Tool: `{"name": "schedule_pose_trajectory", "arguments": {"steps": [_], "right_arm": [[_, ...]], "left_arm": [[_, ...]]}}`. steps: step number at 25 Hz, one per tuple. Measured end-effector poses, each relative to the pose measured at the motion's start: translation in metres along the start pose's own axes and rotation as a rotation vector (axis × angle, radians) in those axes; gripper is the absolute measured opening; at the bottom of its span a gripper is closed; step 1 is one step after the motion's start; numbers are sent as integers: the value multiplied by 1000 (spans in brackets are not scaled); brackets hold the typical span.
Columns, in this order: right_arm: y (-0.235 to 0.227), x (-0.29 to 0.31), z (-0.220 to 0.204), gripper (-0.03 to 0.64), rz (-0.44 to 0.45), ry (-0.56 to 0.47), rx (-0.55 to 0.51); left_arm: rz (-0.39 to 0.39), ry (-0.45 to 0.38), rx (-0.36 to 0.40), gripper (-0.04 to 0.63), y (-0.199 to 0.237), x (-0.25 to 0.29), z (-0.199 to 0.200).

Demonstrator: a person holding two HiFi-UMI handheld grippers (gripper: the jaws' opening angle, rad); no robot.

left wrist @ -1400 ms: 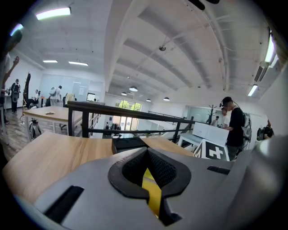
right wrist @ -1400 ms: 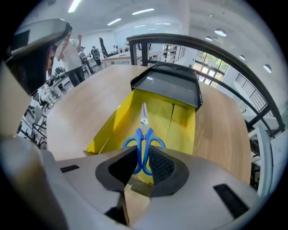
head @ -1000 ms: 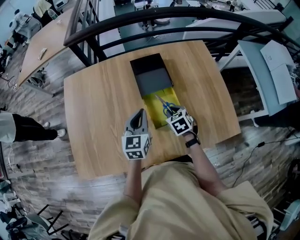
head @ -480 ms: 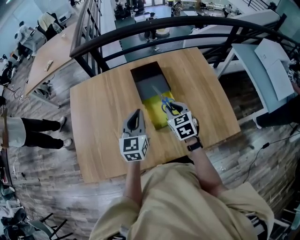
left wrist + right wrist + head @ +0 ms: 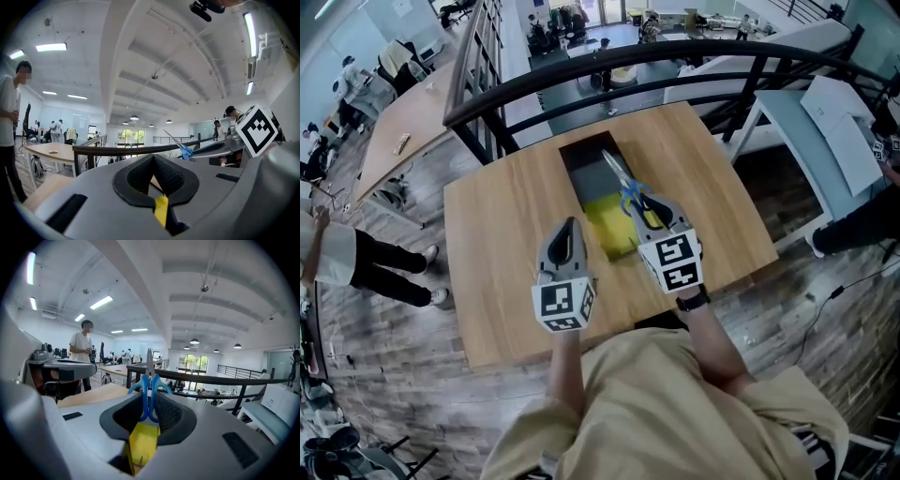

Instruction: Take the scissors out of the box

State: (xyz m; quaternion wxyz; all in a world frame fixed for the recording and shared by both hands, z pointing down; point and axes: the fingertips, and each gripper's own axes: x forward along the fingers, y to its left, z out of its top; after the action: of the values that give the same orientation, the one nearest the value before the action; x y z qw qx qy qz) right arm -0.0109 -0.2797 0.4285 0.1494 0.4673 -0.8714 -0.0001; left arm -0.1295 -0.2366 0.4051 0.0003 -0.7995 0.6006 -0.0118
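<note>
Holding the scissors [image 5: 627,190] in the right claw [image 5: 150,401], which is clamped across the blue handle loops [image 5: 143,384]. The pads press both loops from either side and the blades stick out past the claw tip.

Where they are: out of the box [image 5: 581,159], in the air above it and touching nothing but the claw. In the head view they hang over the seam between the box's dark part and its yellow inside. The box sits flat on the wooden worktop [image 5: 506,225].

Handling, as we judge it:
- Light and stiff: metal blades, plastic loops. No flex to worry about.
- The loops are smooth and rounded, so we expect them to pivot or slide between the pads if the claw tilts fast.
- The loops are the right place to grip. They are the widest part and away from the edges and the point.
- The blades look closed on each other, and squeezing across both loops should hold them that way.

Orientation: the long axis runs roughly in line with the claw's own pointing direction. The tip points away from us, toward the far left of the worktop in the head view. In the right gripper view the blades stand straight up from the loops toward the railing.

The left claw [image 5: 568,234] is closed with nothing in it. It hovers beside the box on our left, well apart from the scissors.
</note>
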Motion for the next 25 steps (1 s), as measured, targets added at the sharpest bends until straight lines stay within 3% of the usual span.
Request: {"name": "schedule_pose_trajectory", "arguments": {"steps": [8, 25], "right_arm": [[-8, -31, 29, 83, -76, -185, 19], [-12, -31, 15, 83, -73, -170, 32]], "left_arm": [[-10, -40, 12, 2, -11, -9, 19], [8, -7, 3, 2, -16, -4, 3]]}}
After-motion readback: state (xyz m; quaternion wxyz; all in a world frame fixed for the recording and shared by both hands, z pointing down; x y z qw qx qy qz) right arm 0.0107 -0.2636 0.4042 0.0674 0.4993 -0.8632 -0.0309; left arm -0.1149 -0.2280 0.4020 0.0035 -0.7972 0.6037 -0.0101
